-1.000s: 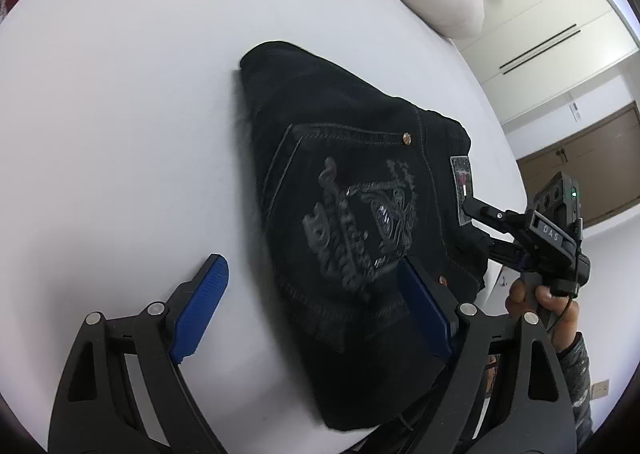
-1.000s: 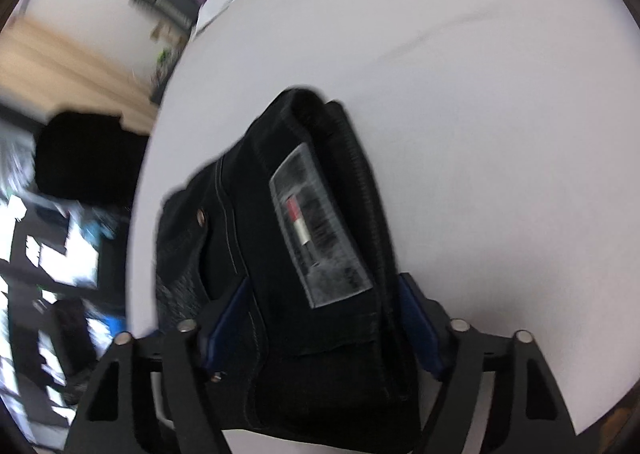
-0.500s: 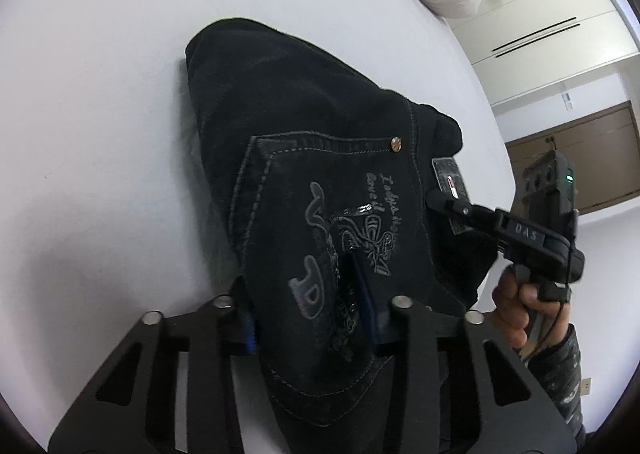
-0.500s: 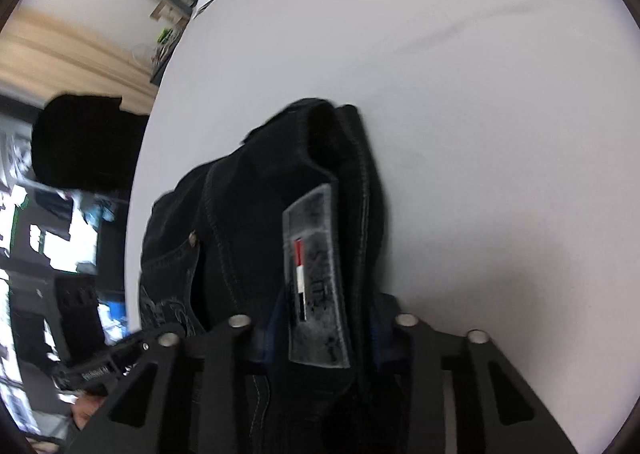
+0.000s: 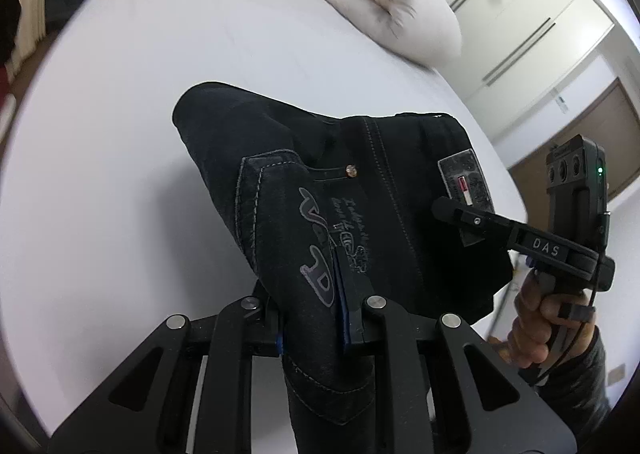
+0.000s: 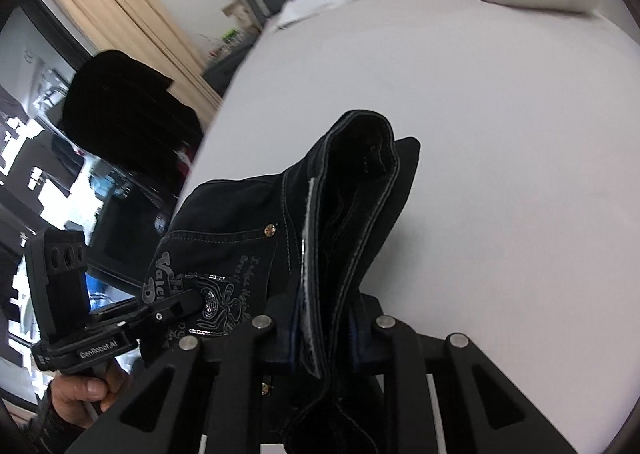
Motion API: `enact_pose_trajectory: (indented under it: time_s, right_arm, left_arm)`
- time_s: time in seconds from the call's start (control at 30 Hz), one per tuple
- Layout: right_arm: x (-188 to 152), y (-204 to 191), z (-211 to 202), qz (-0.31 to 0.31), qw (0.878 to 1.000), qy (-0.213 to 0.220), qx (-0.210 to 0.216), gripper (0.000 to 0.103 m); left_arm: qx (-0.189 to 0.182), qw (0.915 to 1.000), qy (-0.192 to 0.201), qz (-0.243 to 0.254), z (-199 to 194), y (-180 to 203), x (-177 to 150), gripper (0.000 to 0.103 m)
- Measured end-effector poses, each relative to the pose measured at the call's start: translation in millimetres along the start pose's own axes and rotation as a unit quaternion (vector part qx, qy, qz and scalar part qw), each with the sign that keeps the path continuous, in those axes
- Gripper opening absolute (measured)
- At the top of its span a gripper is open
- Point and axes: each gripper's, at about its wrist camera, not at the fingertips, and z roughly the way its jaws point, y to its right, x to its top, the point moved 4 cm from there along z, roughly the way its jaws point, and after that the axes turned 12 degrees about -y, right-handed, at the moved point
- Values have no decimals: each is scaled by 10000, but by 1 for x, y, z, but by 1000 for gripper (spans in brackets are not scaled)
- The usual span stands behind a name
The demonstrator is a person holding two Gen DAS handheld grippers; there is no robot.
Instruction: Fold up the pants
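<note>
Pants (image 5: 360, 189) looking thick, heavy, floppy denim; left claw (image 5: 316, 318) pinching pocket edge, right claw (image 6: 320, 328) pinching waistband ahead of it. Seams are gripping best.

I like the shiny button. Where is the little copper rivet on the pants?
In the left wrist view, the copper rivet sits mid-frame at the back pocket's top corner, left of the grey waistband label.

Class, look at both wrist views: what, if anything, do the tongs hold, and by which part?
Both hold the black pants: left tongs on the embroidered back pocket, right tongs on the waistband by the label.
</note>
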Motion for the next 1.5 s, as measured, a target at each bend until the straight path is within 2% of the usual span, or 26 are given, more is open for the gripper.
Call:
enact_pose_trajectory:
  time_s: [0.07,0.17,0.23,0.37,0.43,0.47,0.5,0.6,0.67,0.73,0.77,0.8,0.87,0.9,0.97,1.03,1.07,1.13,1.17,1.2,1.23,1.27,1.3,1.33,1.37,1.5]
  right_arm:
    - [20,-9,13,-31,9999,43,153,20]
    - [49,-21,45,37,9994,-18,341,20]
    - [57,-21,65,120,9991,-107,399,20]
    - [59,3,120,484,9962,-495,520,20]
    - [53,19,137,647,9945,-570,587,24]
    - [48,31,144,820,9925,-566,710,36]
    - [47,37,148,932,9905,-528,867,44]
    - [36,54,149,1064,9807,-225,1625,45]
    - [32,57,148,1096,9770,-143,1821,45]
    - [28,57,143,1162,9768,-161,1789,47]
    - [29,56,140,1236,9766,-145,1752,52]
    - [27,55,134,1318,9763,-80,1717,61]
    - [16,57,119,1421,9801,103,1382,71]
    - [8,57,108,1423,9831,196,1134,72]
    - [-7,52,86,1342,9871,412,770,72]
    - [-17,35,57,1096,9901,769,422,72]
    - [-23,26,39,938,9904,984,234,72]
    - [-29,3,6,585,9882,1407,-128,72]
    - [-35,-15,-16,348,9840,1709,-372,75]
    - [-39,-27,-32,199,9792,1939,-563,82]
    - [-44,-42,-53,61,9717,2242,-738,86]
    - [-47,-57,-68,-40,9641,2526,-820,93]
    - [-49,-71,-88,-161,9528,2907,-862,100]
    - [-51,-83,-106,-239,9422,3221,-897,103]
    - [-59,-93,-125,-317,9307,3522,-933,103]
    - [-84,-140,-183,-556,8956,4267,-1127,103]
  left_arm:
    - [215,9996,170,22,-8,-19,22,17]
    - [393,9990,210,-29,-6,-47,47,17]
    - [426,9989,140,-129,9,-69,59,17]
    - [448,9980,-79,-439,44,-109,60,18]
    - [370,9973,-133,-626,63,-129,58,25]
    - [335,9971,-97,-681,69,-136,55,29]
    - [273,9971,-38,-713,76,-134,58,34]
    - [-4,9965,151,-819,83,-146,59,45]
    - [-111,9965,241,-793,85,-147,62,46]
    - [-95,9964,280,-793,83,-152,63,49]
    - [5,9962,311,-813,80,-153,58,49]
    - [167,9957,385,-828,73,-151,52,51]
    - [439,9937,653,-801,53,-146,44,53]
    - [617,9917,830,-770,40,-141,37,58]
    - [1117,9842,1225,-622,12,-128,23,66]
    - [1656,9692,1800,-270,-28,-101,7,75]
    - [1948,9582,2092,-80,-48,-81,-1,79]
    - [2454,9342,2583,167,-87,-52,-20,103]
    - [2786,9129,2968,296,-110,-30,-32,103]
    - [3018,8944,3278,391,-128,-14,-42,103]
    - [3193,8812,3463,402,-140,-4,-52,103]
    - [3450,8628,3683,312,-156,11,-63,103]
    - [3450,8590,3774,257,-170,19,-72,103]
    - [3349,8623,3790,263,-180,23,-78,103]
    - [3218,8668,3800,277,-189,32,-86,103]
    - [3398,8673,3635,130,-205,50,-113,103]
